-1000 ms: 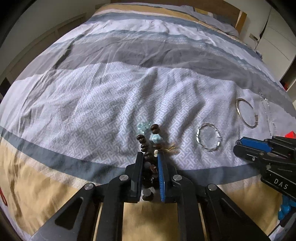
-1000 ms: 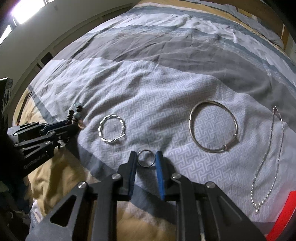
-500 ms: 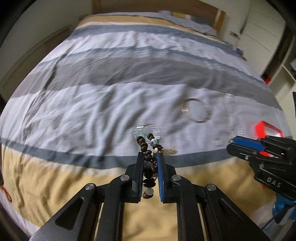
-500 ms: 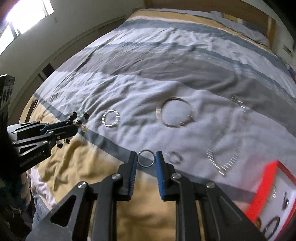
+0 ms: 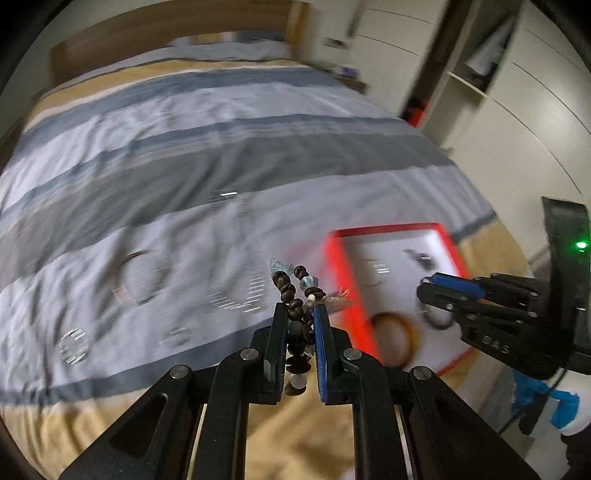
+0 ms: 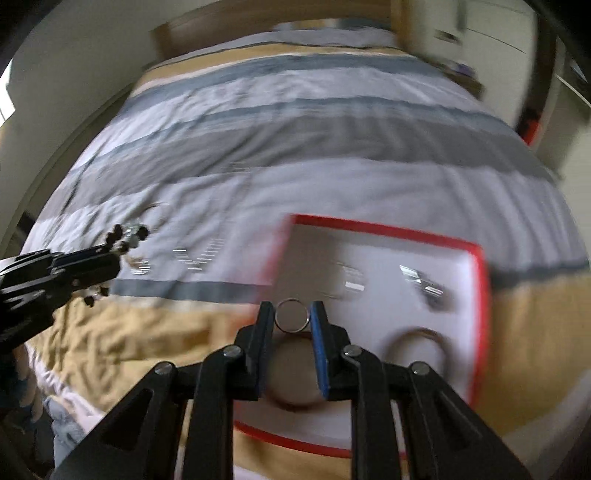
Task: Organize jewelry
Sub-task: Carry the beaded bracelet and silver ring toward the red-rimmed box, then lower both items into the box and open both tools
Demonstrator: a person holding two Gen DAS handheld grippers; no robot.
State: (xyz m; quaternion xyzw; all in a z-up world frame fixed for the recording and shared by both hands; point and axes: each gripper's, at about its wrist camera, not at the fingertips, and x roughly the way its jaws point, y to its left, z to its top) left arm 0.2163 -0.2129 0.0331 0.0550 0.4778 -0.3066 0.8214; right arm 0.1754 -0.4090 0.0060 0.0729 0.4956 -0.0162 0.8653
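Observation:
My left gripper (image 5: 300, 314) is shut on a beaded bracelet (image 5: 293, 295) of dark brown and pale blue beads, held in the air just left of the red-rimmed white tray (image 5: 338, 273). My right gripper (image 6: 291, 314) is shut on a small silver ring (image 6: 291, 320) and hangs over the near left part of that tray (image 6: 478, 295). Inside the tray lie a brown bangle (image 5: 397, 343), a silver bangle (image 6: 421, 341) and a few small blurred pieces. The right gripper (image 5: 436, 295) shows in the left wrist view, the left gripper (image 6: 110, 258) in the right wrist view.
On the striped bedspread (image 5: 184, 147), left of the tray, lie a large silver bangle (image 5: 138, 282), a silver chain (image 5: 236, 295) and a small twisted bracelet (image 5: 74, 345), all blurred. A wooden headboard (image 5: 166, 33) is far back; white wardrobe doors (image 5: 535, 129) stand at the right.
Both grippers have swung to the right and up from the loose jewelry to the red tray, each carrying its piece. The tray now fills the right wrist view.

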